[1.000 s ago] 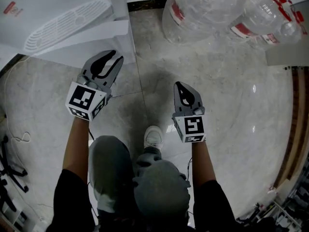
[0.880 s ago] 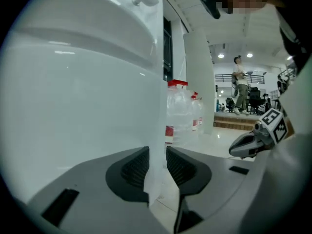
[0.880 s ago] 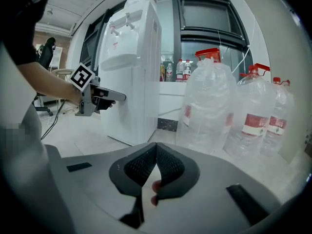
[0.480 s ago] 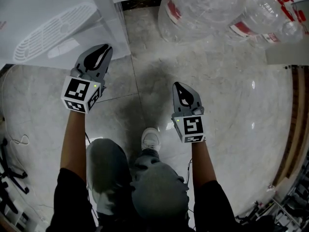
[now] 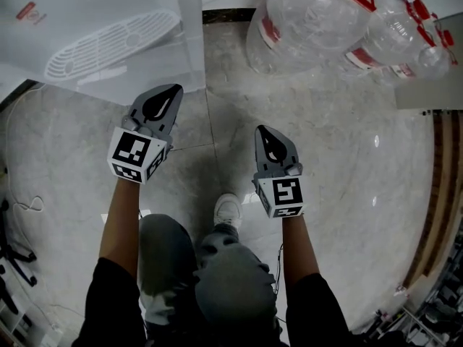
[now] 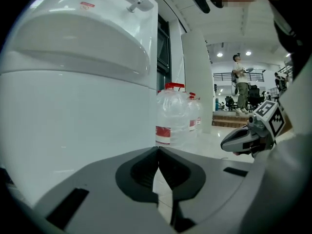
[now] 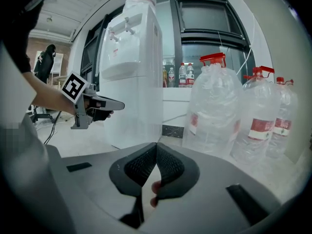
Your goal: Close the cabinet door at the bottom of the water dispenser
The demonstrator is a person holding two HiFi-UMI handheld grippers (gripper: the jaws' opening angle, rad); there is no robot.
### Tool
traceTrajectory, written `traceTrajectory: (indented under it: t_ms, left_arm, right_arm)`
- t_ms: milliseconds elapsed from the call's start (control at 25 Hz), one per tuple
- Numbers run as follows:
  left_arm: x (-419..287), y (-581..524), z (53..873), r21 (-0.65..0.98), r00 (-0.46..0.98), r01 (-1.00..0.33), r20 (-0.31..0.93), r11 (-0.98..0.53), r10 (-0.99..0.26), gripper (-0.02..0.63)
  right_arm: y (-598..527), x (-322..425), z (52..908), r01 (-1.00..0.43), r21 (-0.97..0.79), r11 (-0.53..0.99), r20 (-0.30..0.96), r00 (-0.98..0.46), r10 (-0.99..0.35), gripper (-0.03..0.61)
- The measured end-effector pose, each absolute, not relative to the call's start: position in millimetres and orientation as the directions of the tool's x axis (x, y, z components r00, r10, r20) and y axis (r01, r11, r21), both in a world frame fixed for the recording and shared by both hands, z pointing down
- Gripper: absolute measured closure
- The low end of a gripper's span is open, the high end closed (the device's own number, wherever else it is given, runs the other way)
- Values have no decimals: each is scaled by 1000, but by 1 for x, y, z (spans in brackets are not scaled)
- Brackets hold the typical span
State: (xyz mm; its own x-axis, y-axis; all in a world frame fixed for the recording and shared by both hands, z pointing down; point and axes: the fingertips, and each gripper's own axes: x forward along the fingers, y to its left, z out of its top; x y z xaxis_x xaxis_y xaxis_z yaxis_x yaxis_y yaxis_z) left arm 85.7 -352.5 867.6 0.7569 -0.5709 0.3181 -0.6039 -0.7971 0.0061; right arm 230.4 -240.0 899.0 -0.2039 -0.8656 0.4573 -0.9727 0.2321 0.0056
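The white water dispenser stands at the upper left of the head view, its drip grille facing up. In the right gripper view its lower cabinet door looks flush with the body, with no gap showing. My left gripper hovers just in front of the dispenser's base, shut and empty. In its own view the left gripper has both jaws touching, and the white cabinet front fills the left side. My right gripper hangs over the floor to the right, apart from the dispenser. Its jaws meet on nothing.
Large clear water bottles with red caps stand right of the dispenser. A thin cable lies on the marble floor at left. My shoe rests below the grippers. A wooden edge runs along the right side. A person stands far behind.
The left gripper's jaws have gone from wide open to shut. That hand pushed toward the dispenser's base, then drew back a little. The right gripper has hardly shifted.
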Motion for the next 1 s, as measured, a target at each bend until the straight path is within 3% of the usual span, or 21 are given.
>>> traceTrajectory:
  t_ms: [480,1000]
  left_arm:
    - [36,-317,779,108,697,-698,327,-708,-638,600]
    - [-8,-271,596,172,636,-763,375,-623,-675,600]
  right_arm:
    - [-225,204,788,-975,-35,221,445,-213,-870,566]
    - [-212,184,598,-974,-76,214,474,-224,-852,566]
